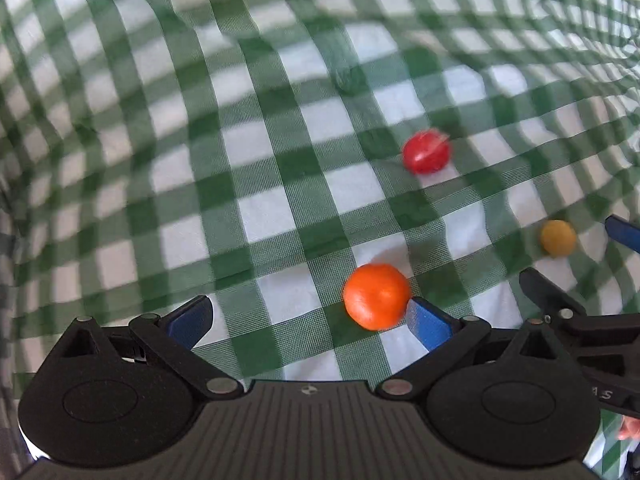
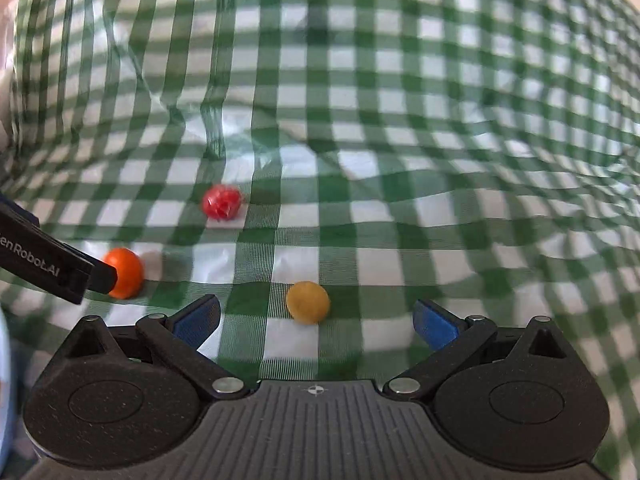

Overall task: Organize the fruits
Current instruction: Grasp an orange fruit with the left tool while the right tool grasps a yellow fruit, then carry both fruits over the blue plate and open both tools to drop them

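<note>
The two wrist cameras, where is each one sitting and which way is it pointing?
Left wrist: on the left gripper, facing forward over the checked cloth; the orange fruit lies by its right finger, jaws open; the right gripper shows at the right edge.
Right wrist: on the right gripper, facing forward; the yellow fruit lies between its open jaws; the left gripper's finger enters from the left.
Shared: cloth, orange, yellow and red fruit.

"enRobot.AI" on left gripper (image 2: 96, 276) (cut off)
</note>
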`<state>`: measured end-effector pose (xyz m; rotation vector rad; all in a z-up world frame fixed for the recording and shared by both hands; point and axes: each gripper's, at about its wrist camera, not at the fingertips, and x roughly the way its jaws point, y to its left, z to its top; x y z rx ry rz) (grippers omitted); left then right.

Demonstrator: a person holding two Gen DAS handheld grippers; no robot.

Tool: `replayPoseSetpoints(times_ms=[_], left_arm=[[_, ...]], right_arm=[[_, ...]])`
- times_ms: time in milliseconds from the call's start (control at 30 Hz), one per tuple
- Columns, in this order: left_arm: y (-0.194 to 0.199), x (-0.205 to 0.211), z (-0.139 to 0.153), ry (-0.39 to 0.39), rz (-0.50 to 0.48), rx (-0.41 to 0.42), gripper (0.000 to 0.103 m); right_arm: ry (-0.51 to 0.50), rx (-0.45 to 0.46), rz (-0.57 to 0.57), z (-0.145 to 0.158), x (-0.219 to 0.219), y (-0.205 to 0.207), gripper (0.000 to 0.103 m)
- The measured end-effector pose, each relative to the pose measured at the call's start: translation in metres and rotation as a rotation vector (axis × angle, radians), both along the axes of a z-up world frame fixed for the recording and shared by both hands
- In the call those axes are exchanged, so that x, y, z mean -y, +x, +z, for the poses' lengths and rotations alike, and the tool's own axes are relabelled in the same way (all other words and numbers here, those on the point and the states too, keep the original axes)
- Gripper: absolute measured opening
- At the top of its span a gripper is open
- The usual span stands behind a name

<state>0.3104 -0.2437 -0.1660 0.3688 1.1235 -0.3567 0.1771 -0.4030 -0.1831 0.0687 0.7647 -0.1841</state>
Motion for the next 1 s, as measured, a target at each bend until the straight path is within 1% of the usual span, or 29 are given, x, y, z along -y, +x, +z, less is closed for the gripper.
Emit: replayPoseSetpoints(times_ms=[33, 67, 100, 133, 167, 200, 233, 267, 300, 333, 367, 433, 500, 633, 800, 933, 1000], left_arm=[[0.005, 0.0, -0.004, -0.026, 0.005, -0.036, 0.103], [0.009, 0.001, -0.009, -0.021, 0.018, -0.057, 0.103], [0.011, 0.003, -0.013, -0.003, 0.027, -0.06, 0.103], [0.012, 0.003, -0.015, -0.005, 0.021, -0.052, 0.103], [0.011, 0.002, -0.014, -0.015, 0.015, -0.034, 0.103], [0.01, 0.002, -0.012, -0.011, 0.017, -0.008, 0.103], [0.008, 0.002, -0.009, -0.008, 0.018, 0.027, 0.098], [0.004, 0.002, -0.005, -0.018, 0.006, 0.059, 0.088], [0.001, 0.003, -0.002, -0.027, -0.022, 0.064, 0.054], [0.0, 0.004, -0.001, -0.047, -0.052, 0.035, 0.036], [-0.001, 0.004, 0.001, -0.048, -0.052, 0.024, 0.036], [-0.009, 0.005, 0.005, -0.029, -0.063, 0.044, 0.035], [-0.022, 0.004, 0.018, -0.018, -0.07, 0.07, 0.035], [-0.055, -0.005, 0.06, -0.033, -0.051, 0.108, 0.035], [-0.123, -0.034, 0.114, -0.052, -0.043, 0.146, 0.035], [-0.171, -0.069, 0.145, -0.054, -0.033, 0.16, 0.035], [-0.195, -0.09, 0.155, -0.054, -0.021, 0.158, 0.035]], right_arm=[[0.01, -0.022, -0.001, -0.009, 0.003, 0.008, 0.102], [0.024, -0.052, -0.007, -0.016, 0.002, 0.014, 0.102], [0.038, -0.042, -0.017, -0.021, 0.005, 0.014, 0.102], [0.038, -0.009, -0.027, -0.022, 0.005, 0.011, 0.102], [0.031, -0.004, -0.021, -0.023, 0.004, 0.01, 0.102], [0.028, 0.001, -0.02, -0.023, 0.004, 0.009, 0.099], [0.033, 0.009, -0.027, -0.023, 0.004, 0.008, 0.095], [0.03, 0.021, -0.033, -0.021, 0.004, 0.006, 0.08], [0.026, 0.032, -0.029, -0.018, 0.001, 0.004, 0.056], [0.024, 0.037, -0.021, -0.016, 0.001, 0.003, 0.044], [0.023, 0.033, -0.016, -0.014, 0.0, 0.004, 0.028], [0.036, 0.011, -0.035, -0.008, 0.0, 0.006, 0.028], [0.054, 0.002, -0.064, -0.002, 0.003, 0.003, 0.028], [0.068, 0.05, -0.088, 0.03, -0.001, -0.019, 0.028], [0.075, 0.099, -0.07, 0.076, -0.023, -0.072, 0.028], [0.098, 0.11, -0.028, 0.107, -0.048, -0.123, 0.028], [0.102, 0.108, 0.011, 0.12, -0.065, -0.144, 0.028]])
